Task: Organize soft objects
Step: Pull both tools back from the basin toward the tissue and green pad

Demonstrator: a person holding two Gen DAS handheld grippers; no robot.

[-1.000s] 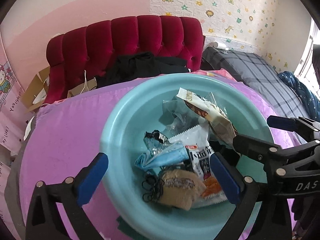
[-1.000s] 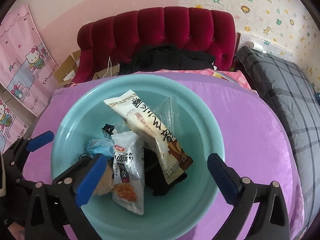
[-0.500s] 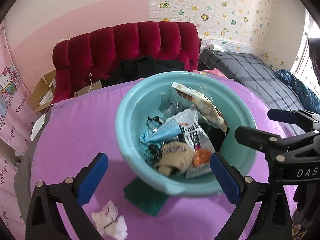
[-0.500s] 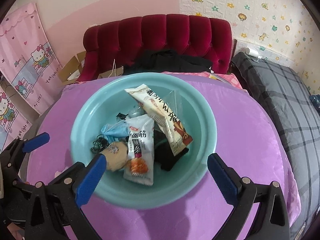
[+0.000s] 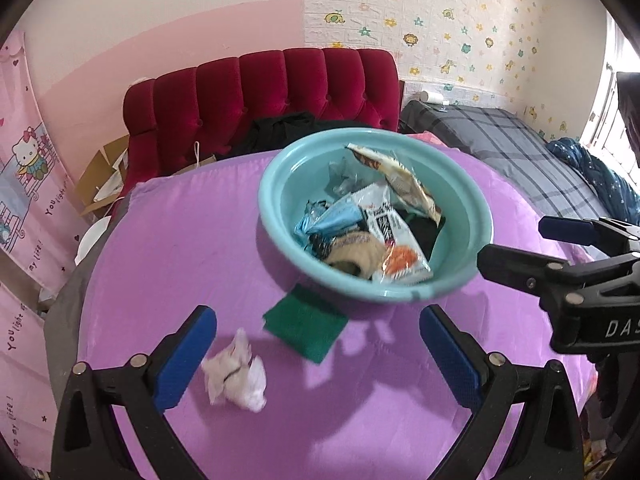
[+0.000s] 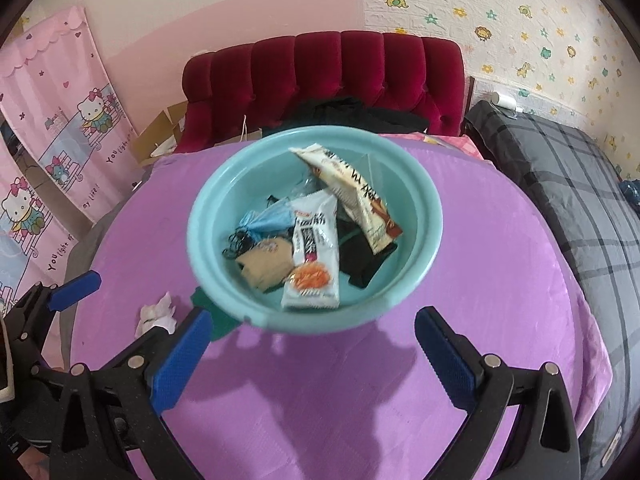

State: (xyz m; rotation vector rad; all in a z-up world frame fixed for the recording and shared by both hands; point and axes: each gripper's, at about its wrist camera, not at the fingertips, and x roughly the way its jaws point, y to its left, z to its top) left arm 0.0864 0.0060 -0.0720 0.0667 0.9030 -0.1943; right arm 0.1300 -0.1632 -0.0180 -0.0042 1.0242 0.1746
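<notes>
A teal basin (image 5: 472, 208) (image 6: 432, 216) stands on the purple table, holding snack packets (image 5: 394, 236), a blue face mask (image 6: 268, 220), a tan cloth (image 6: 266, 264), black cloth (image 6: 360, 260) and black hair ties (image 6: 236, 242). A green cloth (image 5: 306, 328) lies partly under the basin's near edge, also visible in the right wrist view (image 6: 218, 320). A crumpled white tissue (image 5: 236, 376) (image 6: 158, 314) lies near my left gripper (image 5: 316, 356). Both grippers are open and empty, held back from the basin. My right gripper (image 6: 312, 358) faces the basin.
The purple tablecloth (image 6: 340, 400) covers a round table. A red tufted headboard (image 5: 260, 96) with black clothes stands behind. A grey plaid bed (image 6: 560, 184) is at the right. Cardboard boxes (image 5: 104, 172) and Hello Kitty curtains (image 6: 60, 128) are at the left.
Both grippers have pulled back from over the basin. The green cloth and the crumpled tissue have come into view on the table.
</notes>
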